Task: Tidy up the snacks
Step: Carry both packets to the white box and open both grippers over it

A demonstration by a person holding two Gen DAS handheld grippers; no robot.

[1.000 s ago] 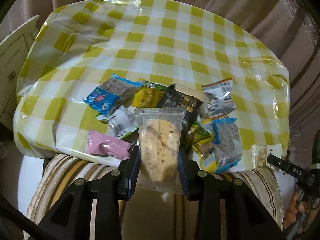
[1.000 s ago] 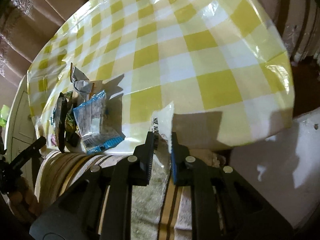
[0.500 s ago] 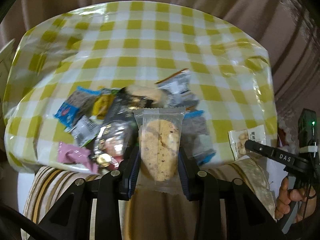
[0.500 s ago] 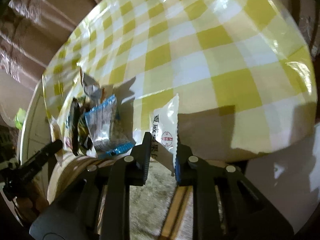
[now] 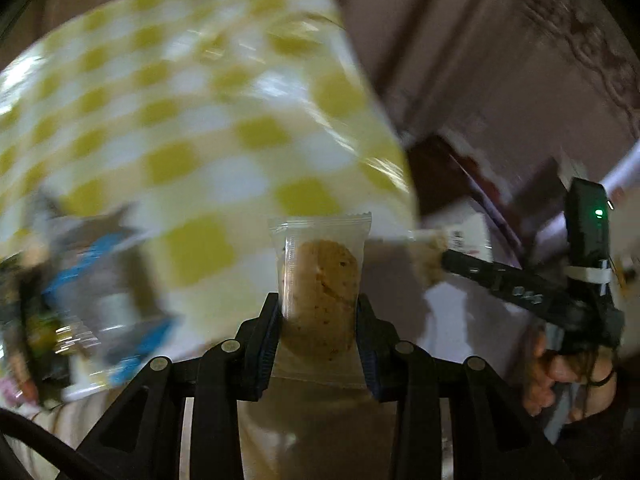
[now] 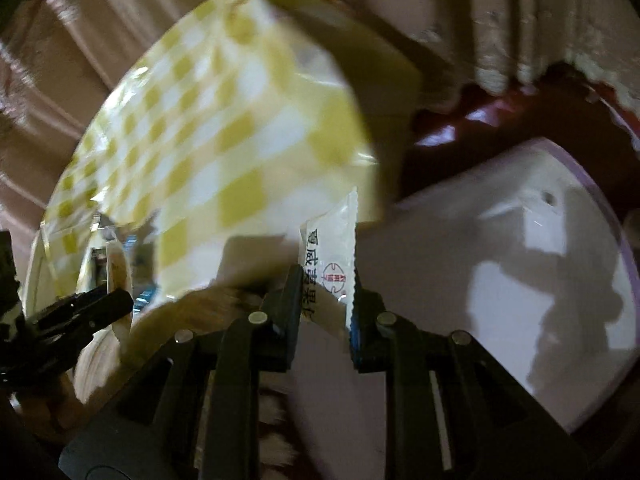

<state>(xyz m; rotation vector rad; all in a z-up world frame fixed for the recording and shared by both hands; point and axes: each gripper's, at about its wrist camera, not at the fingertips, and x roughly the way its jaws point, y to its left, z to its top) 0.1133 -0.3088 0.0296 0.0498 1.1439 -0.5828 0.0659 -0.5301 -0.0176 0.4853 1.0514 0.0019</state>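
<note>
Now we see our left gripper point(image 5: 319, 316) pinching a clear-wrapped cookie packet point(image 5: 320, 276) upright between its pads, the blurred snack pile point(image 5: 76, 300) off to its left, while our right gripper point(image 6: 325, 304) clamps a white snack packet point(image 6: 332, 268) edge-on.

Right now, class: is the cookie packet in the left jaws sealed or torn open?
Sealed, as far as shown: the cookie packet has an intact crimped top edge and a whole cookie inside. Its bottom end is hidden.
</note>
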